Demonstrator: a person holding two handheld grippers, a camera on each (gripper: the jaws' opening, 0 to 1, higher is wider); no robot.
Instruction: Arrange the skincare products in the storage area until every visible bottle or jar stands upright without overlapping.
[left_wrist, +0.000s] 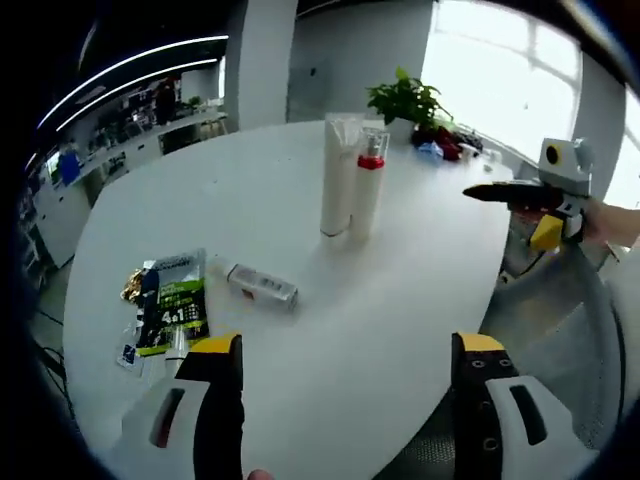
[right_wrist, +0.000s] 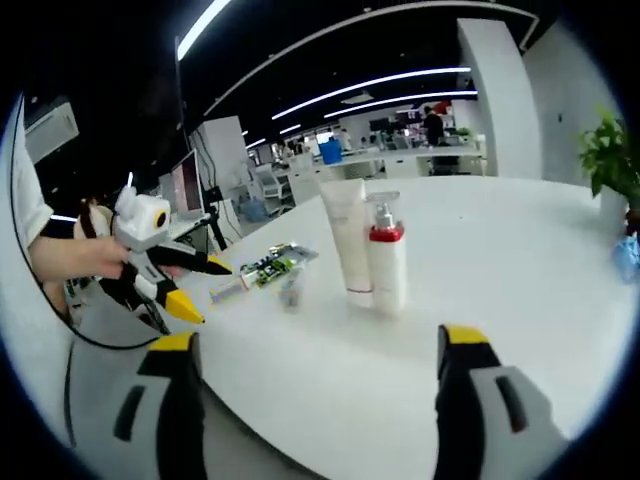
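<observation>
With both tools held wide and empty, the small silver bottle (left_wrist: 262, 285) lying flat on the white worktop (left_wrist: 400, 330) (probably light and slippery) is best gripped across its middle.

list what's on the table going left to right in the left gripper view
green and black sachet → small silver tube lying flat → tall white tube standing upright → pump bottle with red collar → potted plant → the other tongs, held off the table's edge
</observation>
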